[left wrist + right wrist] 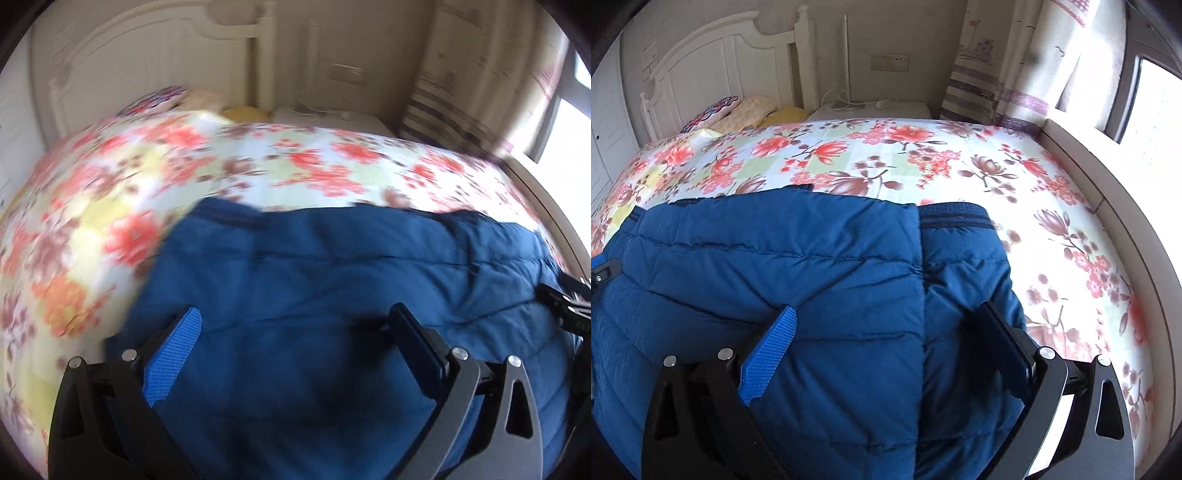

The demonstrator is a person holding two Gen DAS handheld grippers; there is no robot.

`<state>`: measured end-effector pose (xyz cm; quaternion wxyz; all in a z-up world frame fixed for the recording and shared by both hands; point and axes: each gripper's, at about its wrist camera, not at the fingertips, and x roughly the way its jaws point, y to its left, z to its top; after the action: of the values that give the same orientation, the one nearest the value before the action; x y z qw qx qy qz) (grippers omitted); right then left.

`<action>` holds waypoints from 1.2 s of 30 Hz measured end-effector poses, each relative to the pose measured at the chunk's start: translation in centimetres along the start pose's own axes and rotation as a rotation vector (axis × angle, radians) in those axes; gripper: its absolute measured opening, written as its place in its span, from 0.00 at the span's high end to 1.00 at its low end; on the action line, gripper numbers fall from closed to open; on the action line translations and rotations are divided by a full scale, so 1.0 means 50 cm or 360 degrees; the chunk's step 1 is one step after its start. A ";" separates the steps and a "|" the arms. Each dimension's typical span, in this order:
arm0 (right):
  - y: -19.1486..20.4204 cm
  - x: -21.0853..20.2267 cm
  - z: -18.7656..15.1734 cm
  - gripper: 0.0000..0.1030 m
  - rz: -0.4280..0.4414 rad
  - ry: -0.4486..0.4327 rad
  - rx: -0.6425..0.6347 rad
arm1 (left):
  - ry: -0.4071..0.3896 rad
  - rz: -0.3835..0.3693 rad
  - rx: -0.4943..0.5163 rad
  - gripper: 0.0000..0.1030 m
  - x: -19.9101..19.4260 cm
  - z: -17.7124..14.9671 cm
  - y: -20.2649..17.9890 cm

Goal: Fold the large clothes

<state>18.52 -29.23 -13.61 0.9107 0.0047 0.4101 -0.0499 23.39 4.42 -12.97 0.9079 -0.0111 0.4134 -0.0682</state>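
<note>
A blue quilted down jacket (314, 280) lies on the flowered bed sheet (258, 158), folded into a broad block. In the right wrist view the jacket (775, 280) has one part folded over, with a vertical edge and a dark ribbed hem at its far right. My left gripper (297, 325) is open, its fingers wide apart just above the jacket's near side. My right gripper (890, 325) is open too, straddling the fold edge over the jacket's right half. The right gripper's tip shows at the right edge of the left wrist view (565, 306).
The bed (960, 155) runs away from me to a white headboard (713, 66) with pillows (738, 110). A white bedside table (871, 109) stands at the far end. A curtain (1027, 62) and a bright window (1156, 122) are on the right, along the bed's frame (1126, 236).
</note>
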 end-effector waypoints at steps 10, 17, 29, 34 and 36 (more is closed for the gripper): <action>0.041 -0.063 -0.006 0.10 -0.0060 -0.0171 -0.0104 | -0.0109 0.0105 0.0029 0.02 -0.049 -0.011 0.008; 0.233 -0.104 -0.068 0.08 0.0097 -0.0111 -0.0635 | -0.0195 -0.0015 0.0384 0.02 -0.099 -0.063 -0.136; 0.143 -0.078 -0.069 0.07 0.0191 -0.0107 -0.0337 | -0.0108 0.0006 0.0264 0.02 -0.076 -0.078 -0.072; 0.021 -0.073 -0.084 0.06 0.0110 -0.0095 -0.0082 | -0.0064 0.0136 -0.0008 0.02 -0.084 -0.088 0.080; -0.014 -0.060 -0.088 0.06 0.0174 -0.0068 0.0019 | -0.0012 -0.0014 -0.0126 0.02 -0.070 -0.093 0.117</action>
<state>13.19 -29.45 -14.30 0.9206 0.0314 0.3893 -0.0026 18.31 10.83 -13.84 0.9080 -0.0491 0.4122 -0.0559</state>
